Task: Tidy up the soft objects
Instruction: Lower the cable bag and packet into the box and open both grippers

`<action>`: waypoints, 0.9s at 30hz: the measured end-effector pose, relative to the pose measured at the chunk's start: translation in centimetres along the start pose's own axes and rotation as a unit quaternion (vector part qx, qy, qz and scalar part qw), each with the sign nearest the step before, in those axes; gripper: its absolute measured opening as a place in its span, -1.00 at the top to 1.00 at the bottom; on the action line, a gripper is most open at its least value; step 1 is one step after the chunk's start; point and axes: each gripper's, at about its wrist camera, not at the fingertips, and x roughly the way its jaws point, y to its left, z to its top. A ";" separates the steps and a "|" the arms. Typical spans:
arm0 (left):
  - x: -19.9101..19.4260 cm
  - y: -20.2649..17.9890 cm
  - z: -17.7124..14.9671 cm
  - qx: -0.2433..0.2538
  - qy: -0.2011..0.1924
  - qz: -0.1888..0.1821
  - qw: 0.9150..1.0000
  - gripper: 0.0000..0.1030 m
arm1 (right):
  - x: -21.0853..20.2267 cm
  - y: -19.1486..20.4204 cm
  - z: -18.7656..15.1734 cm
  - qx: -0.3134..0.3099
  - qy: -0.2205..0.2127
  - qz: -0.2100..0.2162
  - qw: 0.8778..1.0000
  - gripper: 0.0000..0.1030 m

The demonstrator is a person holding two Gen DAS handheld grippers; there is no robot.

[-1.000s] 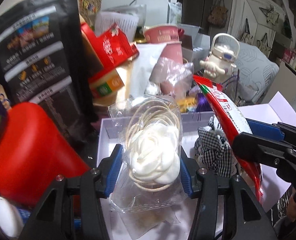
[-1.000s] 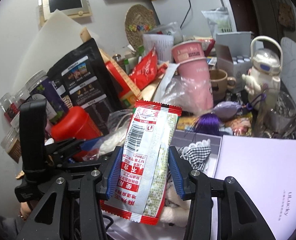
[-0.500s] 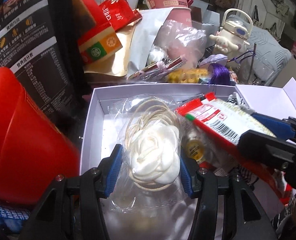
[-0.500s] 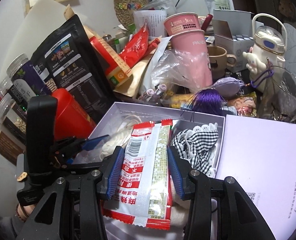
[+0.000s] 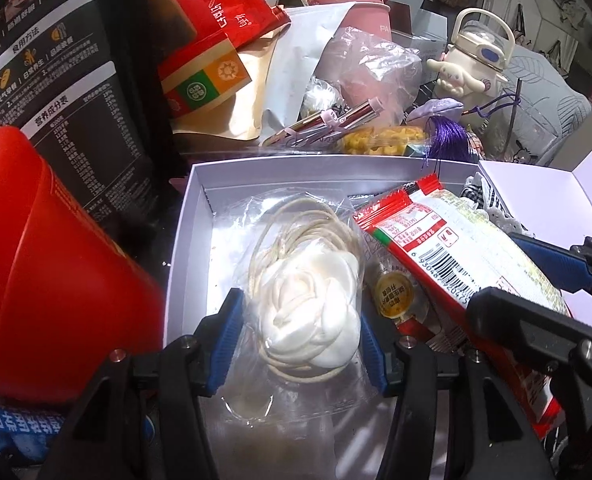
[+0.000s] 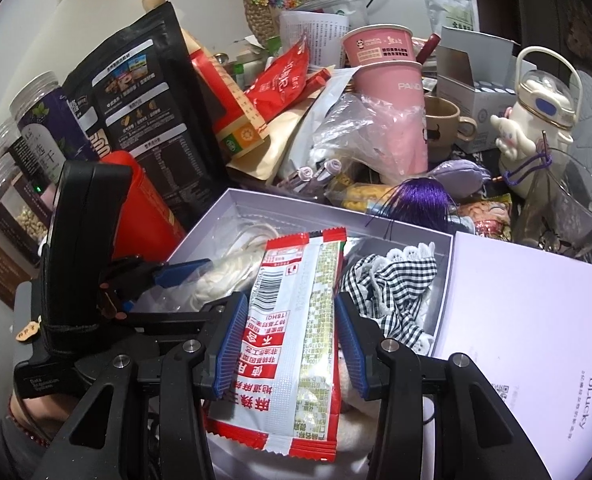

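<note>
My left gripper (image 5: pixel 299 332) is shut on a clear bag holding a white fabric rose (image 5: pixel 312 300) and a coil of cord, low inside the white box (image 5: pixel 192 216). My right gripper (image 6: pixel 290 320) is shut on a red-and-white snack packet (image 6: pixel 296 280), which slants over the box (image 6: pixel 232 204) just right of the rose bag. From the left wrist the packet (image 5: pixel 456 248) and the right gripper (image 5: pixel 536 284) show at the right. A black-and-white checked cloth (image 6: pixel 388 280) lies in the box's right part. The left gripper (image 6: pixel 168 284) shows at the left edge of the box.
The box's lid (image 6: pixel 536 320) lies open to the right. A red container (image 5: pixel 36 260) and a black pouch (image 5: pixel 56 80) crowd the box's left side. Behind it stand pink cups (image 6: pixel 388 92), a purple tassel (image 6: pixel 420 200), a white character bottle (image 6: pixel 536 120) and a glass (image 6: pixel 576 208).
Both grippers have come down toward the box with their loads. The rose bag now sits low in the box and the packet hangs over its middle.
</note>
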 end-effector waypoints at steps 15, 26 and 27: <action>-2.5 -1.0 0.2 0.012 -0.042 -0.002 0.999 -0.03 | -1.7 -1.1 0.1 0.014 -0.002 -0.019 1.000 0.09; -2.6 -1.7 0.3 0.014 -0.036 -0.027 0.999 -0.20 | -2.2 -0.8 -0.2 0.020 -0.005 -0.026 0.999 0.09; -2.1 -1.7 0.3 0.009 -0.020 -0.024 0.999 -0.35 | -2.4 -0.9 -0.3 0.021 -0.006 -0.028 0.999 0.09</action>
